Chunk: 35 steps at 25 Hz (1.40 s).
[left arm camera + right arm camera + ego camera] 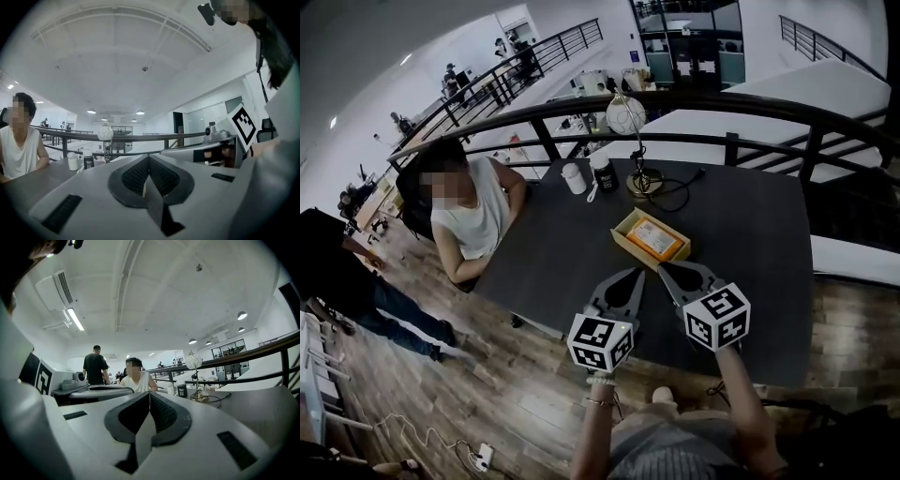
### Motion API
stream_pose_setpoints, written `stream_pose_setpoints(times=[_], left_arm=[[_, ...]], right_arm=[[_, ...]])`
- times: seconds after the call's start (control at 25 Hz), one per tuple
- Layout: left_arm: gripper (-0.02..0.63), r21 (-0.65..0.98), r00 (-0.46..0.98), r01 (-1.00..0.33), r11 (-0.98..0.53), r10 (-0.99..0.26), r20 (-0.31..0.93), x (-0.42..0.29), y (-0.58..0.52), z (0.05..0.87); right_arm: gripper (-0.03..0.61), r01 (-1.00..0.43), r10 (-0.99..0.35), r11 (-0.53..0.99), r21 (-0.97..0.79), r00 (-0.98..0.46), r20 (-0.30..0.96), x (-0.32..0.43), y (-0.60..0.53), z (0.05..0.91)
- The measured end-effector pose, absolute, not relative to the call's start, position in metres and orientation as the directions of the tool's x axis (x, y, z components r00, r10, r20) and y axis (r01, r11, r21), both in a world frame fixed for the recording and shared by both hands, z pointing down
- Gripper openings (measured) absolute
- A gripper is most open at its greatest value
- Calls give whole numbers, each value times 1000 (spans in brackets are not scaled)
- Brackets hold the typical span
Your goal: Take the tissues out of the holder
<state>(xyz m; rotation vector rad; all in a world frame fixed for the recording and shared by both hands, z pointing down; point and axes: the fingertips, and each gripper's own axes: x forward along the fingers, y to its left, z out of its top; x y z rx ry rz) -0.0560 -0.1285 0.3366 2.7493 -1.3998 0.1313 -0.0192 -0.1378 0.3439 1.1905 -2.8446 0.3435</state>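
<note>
Head view looks steeply down on a dark surface (750,234) with both grippers held over its near edge. The holder (637,251), a shallow tan box open at the top, lies flat on the surface just beyond the fingertips, turned at an angle to the edge. The tissues (654,239) sit inside it as a flat orange pack that fills most of the box.

The left gripper (634,272) points toward the holder's near-left side and stops short of it, with dark surface showing between them. The right gripper (661,268) reaches almost to the holder's nearest corner; whether it touches cannot be told from this angle. The two grippers lie side by side, their marker cubes toward the person.

Left gripper view shows its fingers (133,177) pressed together along a thin seam, with nothing between them. Right gripper view shows the same: its fingers (165,414) meet at the centre line and hold nothing. The holder does not show in either gripper view.

Farther back on the surface stand a lamp (627,116) with a round pale shade and a brass base, a white cup (574,178) and a dark canister (604,174), with a black cable (677,194) looping beside the lamp base. A seated person (473,217) in a white sleeveless top rests an arm on the surface's left side. A dark railing (741,108) curves behind.
</note>
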Motion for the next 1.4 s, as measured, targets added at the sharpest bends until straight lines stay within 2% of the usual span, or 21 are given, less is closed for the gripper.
stream_pose_setpoints(times=[0.24, 0.56, 1.0, 1.04, 1.12, 1.4], left_arm=[[8, 34, 621, -783, -621, -777, 103, -72, -155, 349], [8, 89, 625, -780, -619, -766, 149, -77, -168, 374], [8, 142, 569, -823, -551, -793, 217, -97, -219, 408], [8, 143, 565, -825, -546, -795, 223, -100, -224, 411], [8, 148, 557, -830, -537, -797, 232, -106, -233, 417], [8, 163, 551, -834, -527, -792, 261, -113, -264, 434]], right_arm=[[13, -728, -712, 665, -165, -685, 152, -36, -161, 358], [14, -741, -695, 654, -151, -668, 266, -36, -185, 387], [18, -645, -493, 743, -178, -707, 507, -55, -247, 437], [31, -638, -479, 747, -186, -711, 515, -56, -254, 438], [101, -631, -461, 747, -209, -718, 521, -59, -269, 439], [139, -656, -457, 737, -164, -662, 594, -66, -318, 460]])
